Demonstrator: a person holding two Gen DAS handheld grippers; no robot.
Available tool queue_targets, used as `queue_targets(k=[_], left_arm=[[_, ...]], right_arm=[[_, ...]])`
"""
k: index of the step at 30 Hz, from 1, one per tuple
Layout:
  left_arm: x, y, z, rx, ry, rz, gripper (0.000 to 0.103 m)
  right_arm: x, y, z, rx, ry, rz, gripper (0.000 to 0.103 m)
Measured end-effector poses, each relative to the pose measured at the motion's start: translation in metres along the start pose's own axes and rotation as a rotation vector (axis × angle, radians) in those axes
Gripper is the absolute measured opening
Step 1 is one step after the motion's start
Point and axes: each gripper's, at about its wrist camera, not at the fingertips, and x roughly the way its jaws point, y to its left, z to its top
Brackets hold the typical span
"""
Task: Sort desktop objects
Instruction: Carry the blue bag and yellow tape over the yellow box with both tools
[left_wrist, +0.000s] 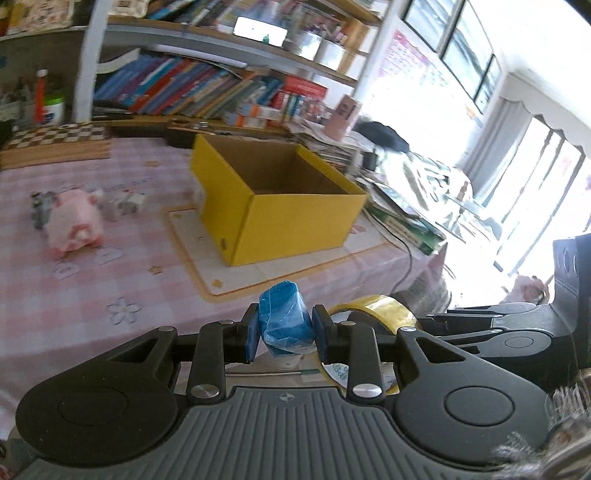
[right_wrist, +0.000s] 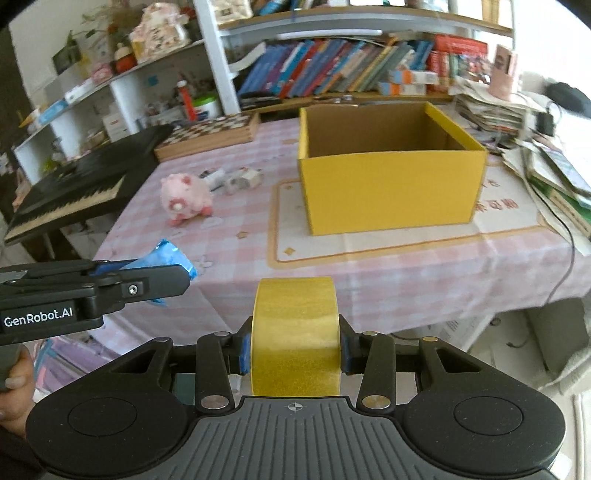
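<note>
Squarely gripped, yellow tape roll (right_wrist: 295, 334) looks glossy, unbroken.

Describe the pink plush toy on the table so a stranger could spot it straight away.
Start at the yellow cardboard box, open-topped, on the pink checked tablecloth. Look left of it, toward the black keyboard at the table's edge: the pink plush toy lies there. It is round, soft and pink with darker patches, unlike the small grey-and-white items just behind it.

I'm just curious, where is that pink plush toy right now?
The pink plush toy lies on the checked tablecloth, left of the yellow box in both views, beside some small grey toys.
</note>
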Motion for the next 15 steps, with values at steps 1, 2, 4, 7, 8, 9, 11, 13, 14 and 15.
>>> queue_targets(k=[1,2,4,7,8,9,11,13,14,15], left_arm=[[0.004,-0.003,0.002,0.006,0.004,-0.008,0.027],[0.008,-0.006,0.004,0.013,0.007,-0.016,0.027],[0.015,-0.012,0.008,0.024,0.009,-0.029,0.027],[0.024,-0.021,0.016,0.037,0.003,-0.042,0.027],[0.027,-0.023,0.019,0.042,0.000,-0.044,0.027],[0.029,-0.026,0.022,0.047,-0.003,-0.046,0.027],[0.035,-0.031,0.027,0.054,-0.010,-0.050,0.027],[0.040,-0.036,0.034,0.059,-0.018,-0.054,0.027],[0.043,-0.037,0.036,0.061,-0.022,-0.055,0.027],[0.046,-0.040,0.039,0.063,-0.026,-0.056,0.027]], right_arm=[[-0.001,-0.003,0.001,0.006,-0.001,-0.006,0.041],[-0.002,-0.007,0.001,0.011,-0.004,-0.013,0.041],[-0.003,-0.014,0.004,0.022,-0.008,-0.023,0.041],[-0.006,-0.027,0.008,0.033,-0.019,-0.036,0.041],[-0.007,-0.031,0.010,0.035,-0.023,-0.038,0.041],[-0.008,-0.035,0.012,0.038,-0.027,-0.041,0.041],[-0.009,-0.043,0.017,0.042,-0.036,-0.047,0.041],[-0.011,-0.051,0.022,0.042,-0.047,-0.052,0.041],[-0.011,-0.055,0.026,0.041,-0.054,-0.054,0.041],[-0.012,-0.058,0.029,0.041,-0.058,-0.055,0.041]])
